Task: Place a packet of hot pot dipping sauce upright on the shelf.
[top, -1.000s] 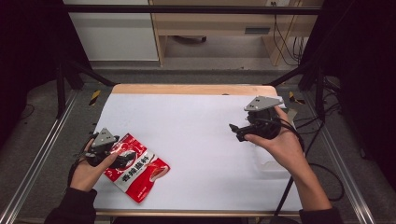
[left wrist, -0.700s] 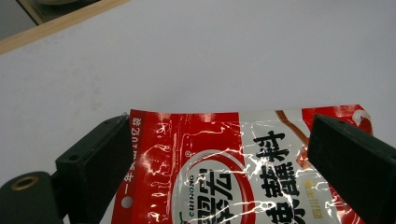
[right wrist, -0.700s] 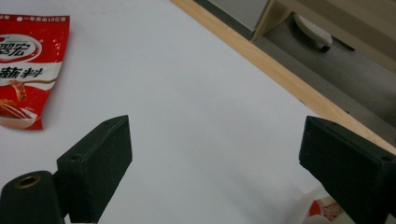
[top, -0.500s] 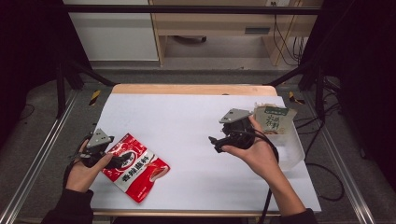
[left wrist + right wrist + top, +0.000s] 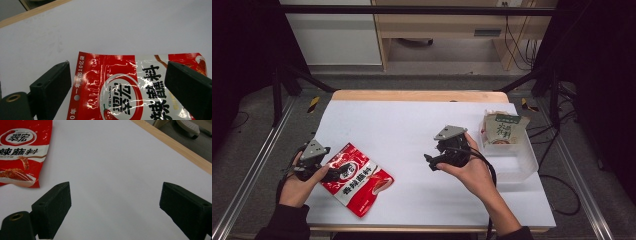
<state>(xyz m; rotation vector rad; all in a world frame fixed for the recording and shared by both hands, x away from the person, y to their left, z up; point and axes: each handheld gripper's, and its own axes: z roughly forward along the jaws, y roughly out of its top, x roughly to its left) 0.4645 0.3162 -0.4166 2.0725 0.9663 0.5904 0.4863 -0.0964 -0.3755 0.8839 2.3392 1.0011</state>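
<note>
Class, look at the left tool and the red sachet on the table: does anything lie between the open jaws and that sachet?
Nothing visible does. The left tool has its jaws wide open on either side of the red sachet, which lies flat on the white table. The green packet sits far off in the clear tub.

Red sachet (image 5: 357,179) flat at table's (image 5: 402,120) 7 o'clock; left gripper (image 5: 329,175) at its 9 o'clock edge. Right gripper (image 5: 430,161) mid-table. Green packet (image 5: 502,129) in clear bin (image 5: 522,162), 3 o'clock.
</note>
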